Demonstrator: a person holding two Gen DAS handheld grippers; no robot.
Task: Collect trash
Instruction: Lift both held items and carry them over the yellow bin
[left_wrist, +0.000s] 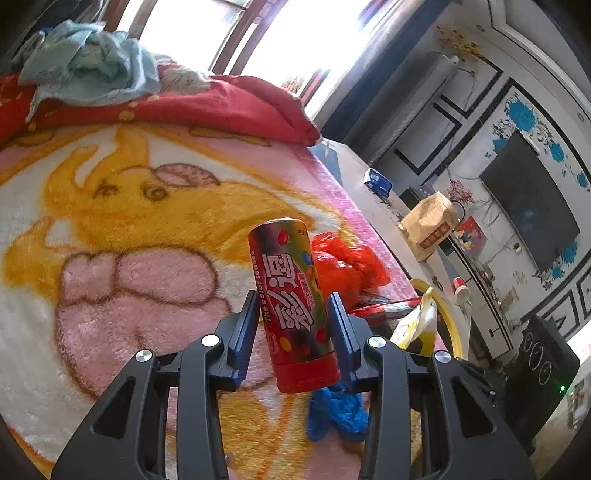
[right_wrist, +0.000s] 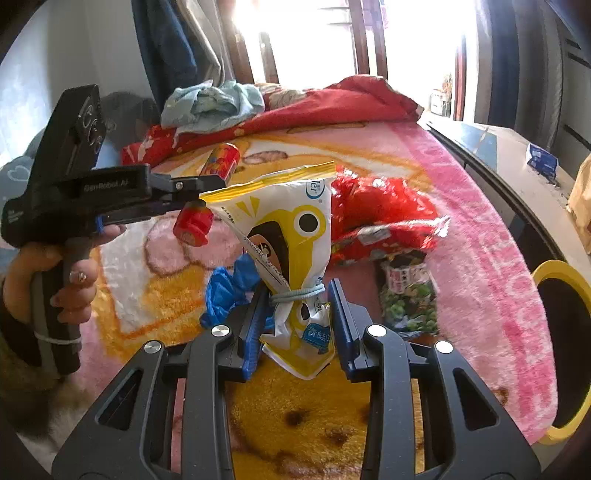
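Observation:
My left gripper (left_wrist: 293, 306) is shut on a red candy tube (left_wrist: 291, 302) and holds it above the blanket; the tube also shows in the right wrist view (right_wrist: 218, 164), held by the left gripper (right_wrist: 195, 195). My right gripper (right_wrist: 295, 295) is shut on a yellow-and-white snack bag (right_wrist: 291, 229) tied with a rubber band, held above the bed. On the blanket lie a red plastic bag (right_wrist: 373, 199), a red snack wrapper (right_wrist: 388, 236), a green snack packet (right_wrist: 406, 295) and a crumpled blue glove (right_wrist: 227, 288). A yellow-rimmed bin (right_wrist: 565, 354) stands at the bed's right edge.
The bed carries a pink and yellow cartoon blanket (left_wrist: 129, 221), a red quilt (left_wrist: 229, 103) and light blue clothes (left_wrist: 88, 62) at the far end. A white cabinet (left_wrist: 369, 184) with a blue box (left_wrist: 378, 181) and a paper bag (left_wrist: 428, 221) runs along the right.

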